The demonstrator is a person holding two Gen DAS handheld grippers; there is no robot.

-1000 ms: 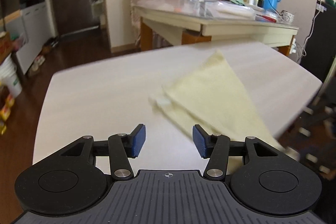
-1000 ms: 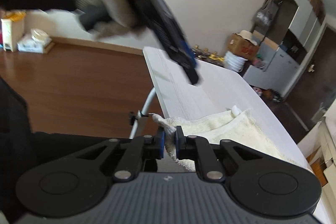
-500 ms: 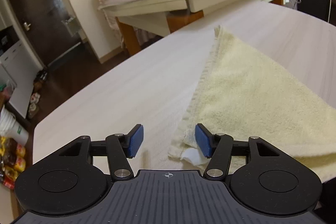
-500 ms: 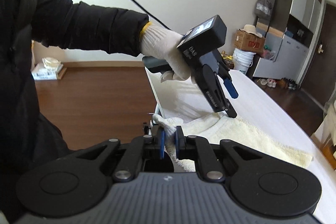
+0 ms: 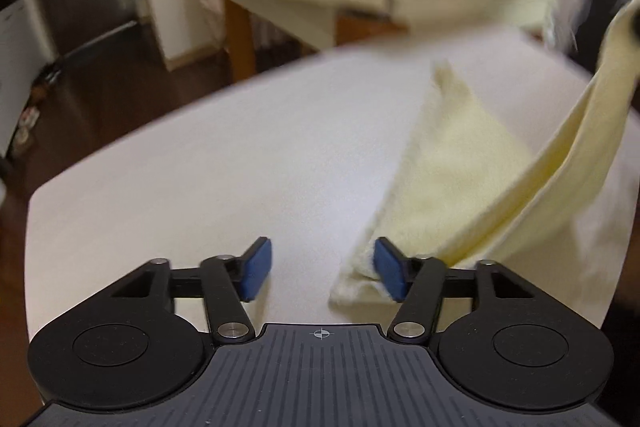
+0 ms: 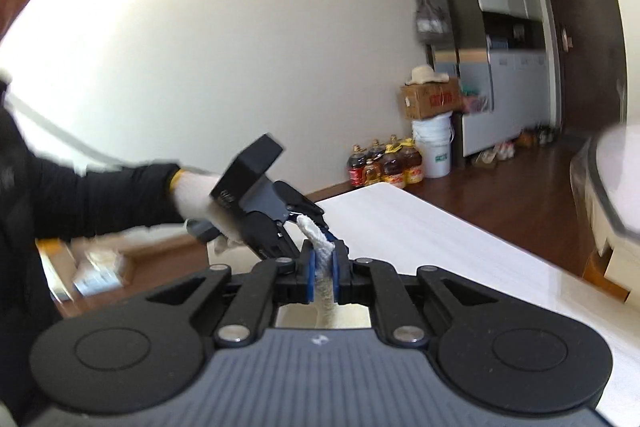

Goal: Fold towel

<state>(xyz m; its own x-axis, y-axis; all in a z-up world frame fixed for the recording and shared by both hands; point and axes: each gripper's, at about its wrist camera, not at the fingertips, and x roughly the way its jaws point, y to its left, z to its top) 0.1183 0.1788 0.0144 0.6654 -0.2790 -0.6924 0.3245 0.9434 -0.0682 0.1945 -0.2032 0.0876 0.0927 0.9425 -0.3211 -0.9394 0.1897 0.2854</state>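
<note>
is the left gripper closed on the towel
No, the left gripper stands open above the white table, with the towel corner only beside one pad.

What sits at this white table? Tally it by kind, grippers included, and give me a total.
Towel: 1
Grippers: 2 (left gripper, right gripper)
White table: 1
Total: 4

A: How does the left tool (image 5: 318, 269) stand?
B: Pads apart, nothing pinched, angled down; a white-gloved hand (image 6: 200, 205) carries it.
A: And the right tool (image 6: 323, 269)?
B: Clamped tight, pointing nearly level
</note>
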